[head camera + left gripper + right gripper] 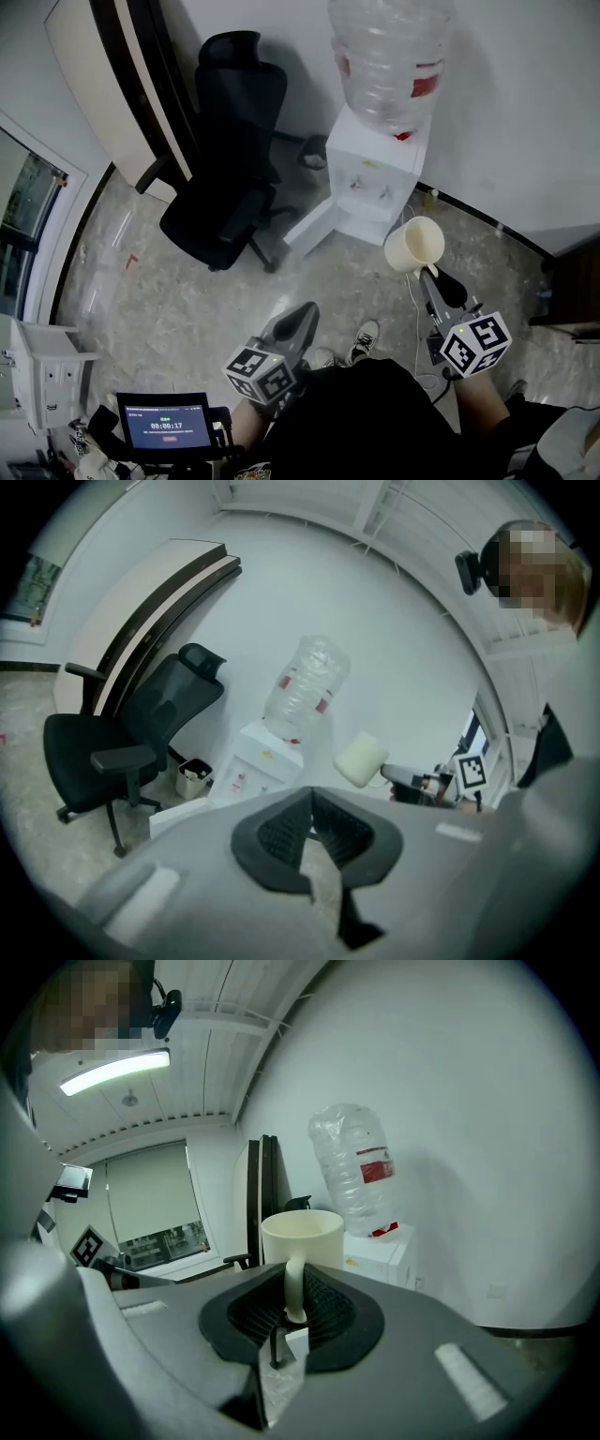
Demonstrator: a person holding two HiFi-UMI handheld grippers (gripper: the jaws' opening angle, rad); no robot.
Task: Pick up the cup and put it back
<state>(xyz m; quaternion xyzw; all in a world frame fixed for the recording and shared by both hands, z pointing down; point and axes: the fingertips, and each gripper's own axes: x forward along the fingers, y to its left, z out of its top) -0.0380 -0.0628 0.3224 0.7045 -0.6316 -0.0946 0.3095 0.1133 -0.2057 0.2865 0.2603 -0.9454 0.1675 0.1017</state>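
A cream cup (414,244) hangs in the air in front of the water dispenser (375,173), held out by my right gripper (429,275). In the right gripper view the cup (302,1237) stands upright, and the right gripper (293,1302) is shut on its handle, which runs down between the two dark pads. My left gripper (305,314) is lower and to the left, over the floor, pads together with nothing in them. The left gripper view shows the left gripper (312,822) shut, with the cup (361,758) off to its right.
The white dispenser carries a large clear bottle (389,56) and stands against the wall. A black office chair (230,169) sits to its left, with a small bin (194,776) between them. A small screen (164,424) and a white cabinet (42,366) are at the lower left.
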